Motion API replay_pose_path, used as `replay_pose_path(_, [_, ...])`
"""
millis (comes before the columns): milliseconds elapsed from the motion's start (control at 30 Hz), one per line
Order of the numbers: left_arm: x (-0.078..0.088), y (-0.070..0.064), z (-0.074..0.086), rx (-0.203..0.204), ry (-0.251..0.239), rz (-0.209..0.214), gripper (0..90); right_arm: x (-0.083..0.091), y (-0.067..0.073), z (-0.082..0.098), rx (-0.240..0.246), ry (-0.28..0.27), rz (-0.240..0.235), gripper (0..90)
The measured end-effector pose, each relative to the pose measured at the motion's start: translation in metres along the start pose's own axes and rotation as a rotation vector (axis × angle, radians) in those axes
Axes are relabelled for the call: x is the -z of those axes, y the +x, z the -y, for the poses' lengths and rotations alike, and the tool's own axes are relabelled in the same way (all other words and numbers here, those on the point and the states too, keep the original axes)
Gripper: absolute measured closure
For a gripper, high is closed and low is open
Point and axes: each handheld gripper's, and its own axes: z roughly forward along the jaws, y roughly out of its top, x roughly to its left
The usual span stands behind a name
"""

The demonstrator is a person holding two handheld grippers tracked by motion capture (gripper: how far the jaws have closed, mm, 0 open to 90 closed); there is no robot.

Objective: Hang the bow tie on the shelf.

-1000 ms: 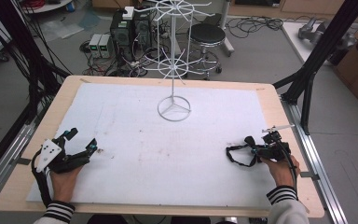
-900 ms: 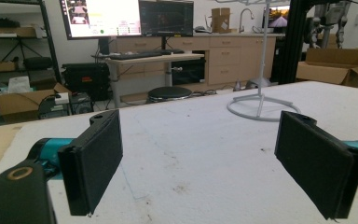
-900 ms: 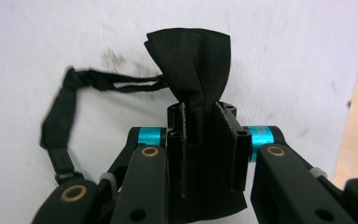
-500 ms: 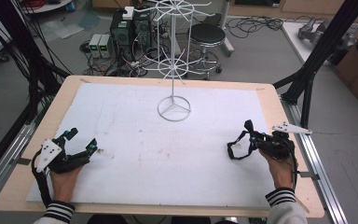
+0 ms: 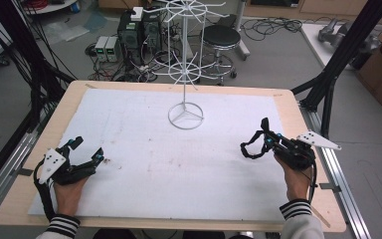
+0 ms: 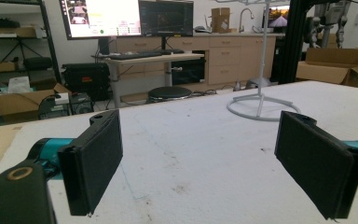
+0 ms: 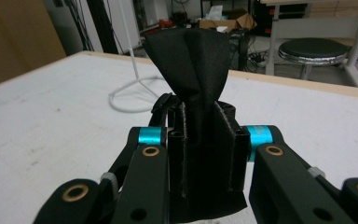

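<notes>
A black fabric band (image 7: 191,60) is pinched between the jaws of my right gripper (image 7: 207,135), and its free end stands up above them. In the high view the right gripper (image 5: 269,142) hovers at the right side of the white mat (image 5: 179,164). The band (image 5: 250,148) hangs from it in a loop toward the left. My left gripper (image 5: 88,148) rests on the mat at the left, open and holding nothing. Its two black pads (image 6: 95,158) stand wide apart over bare mat in the left gripper view.
A white wire rack (image 5: 185,115) on a ring base stands at the back middle of the mat; its base (image 6: 261,105) lies ahead of the left gripper and also beyond the right one (image 7: 130,93). The wooden table edge (image 5: 298,109) frames the mat. A stool (image 5: 221,37) and computers sit beyond.
My right gripper has risen and moved slightly away from the person with the black band in it. The left gripper has not moved.
</notes>
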Motion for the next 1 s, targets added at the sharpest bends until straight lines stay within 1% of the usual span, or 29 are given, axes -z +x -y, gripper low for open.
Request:
replay_pose_path(33, [0.000, 0.000, 0.000, 0.000, 0.000, 0.000, 15.5, 0.000, 0.000, 0.000, 0.000, 0.000, 0.000, 75.9])
replay_pose_path(67, [0.000, 0.000, 0.000, -0.001, 0.000, 0.000, 15.5, 0.000, 0.001, -0.002, -0.015, -0.019, -0.011, 76.1])
replay_pose_path(100, [0.000, 0.000, 0.000, -0.001, 0.000, 0.000, 15.5, -0.001, 0.002, -0.003, -0.017, -0.025, -0.014, 76.1])
replay_pose_path(200, [0.000, 0.000, 0.000, 0.000, 0.000, 0.000, 15.5, -0.003, 0.005, -0.007, -0.010, -0.028, -0.018, 76.1])
replay_pose_path(267, [0.000, 0.000, 0.000, 0.000, 0.000, 0.000, 15.5, -0.008, 0.010, -0.017, 0.006, -0.044, -0.029, 76.1])
replay_pose_path(333, [0.000, 0.000, 0.000, 0.000, 0.000, 0.000, 15.5, -0.010, 0.012, -0.019, 0.008, -0.051, -0.033, 76.1])
replay_pose_path(367, [0.000, 0.000, 0.000, 0.000, 0.000, 0.000, 15.5, -0.015, 0.017, -0.028, 0.011, -0.060, -0.041, 76.1])
replay_pose_path(433, [0.000, 0.000, 0.000, 0.000, 0.000, 0.000, 15.5, -0.017, 0.018, -0.031, 0.013, -0.065, -0.045, 76.1])
replay_pose_path(467, [0.000, 0.000, 0.000, 0.000, 0.000, 0.000, 15.5, -0.024, 0.023, -0.039, 0.024, -0.071, -0.053, 76.1])
replay_pose_path(567, [0.000, 0.000, 0.000, 0.001, -0.001, 0.000, 15.5, -0.030, 0.027, -0.046, 0.032, -0.071, -0.061, 76.1])
replay_pose_path(600, [0.000, 0.000, 0.000, 0.000, -0.001, 0.000, 15.6, -0.034, 0.031, -0.050, 0.039, -0.069, -0.067, 76.1])
replay_pose_path(633, [0.000, 0.000, 0.000, 0.000, -0.001, 0.000, 15.6, -0.040, 0.036, -0.057, 0.055, -0.081, -0.078, 76.1])
replay_pose_path(667, [0.000, 0.000, 0.000, 0.001, -0.002, 0.001, 15.6, -0.040, 0.036, -0.057, 0.055, -0.081, -0.078, 76.1])
replay_pose_path(733, [0.000, 0.000, 0.000, 0.002, -0.003, 0.000, 15.5, -0.047, 0.041, -0.063, 0.057, -0.079, -0.094, 76.1])
replay_pose_path(767, [0.000, 0.000, 0.000, 0.002, -0.004, 0.000, 15.5, -0.053, 0.047, -0.069, 0.068, -0.086, -0.102, 76.1])
replay_pose_path(833, [0.000, 0.000, 0.000, 0.001, -0.004, 0.000, 15.5, -0.055, 0.049, -0.070, 0.074, -0.091, -0.107, 76.1])
replay_pose_path(900, [0.000, 0.000, 0.000, 0.001, -0.005, 0.000, 15.5, -0.066, 0.057, -0.079, 0.084, -0.090, -0.122, 76.1])
replay_pose_path(1000, [0.000, 0.000, 0.000, 0.001, -0.005, 0.000, 15.5, -0.070, 0.061, -0.084, 0.089, -0.095, -0.130, 76.1])
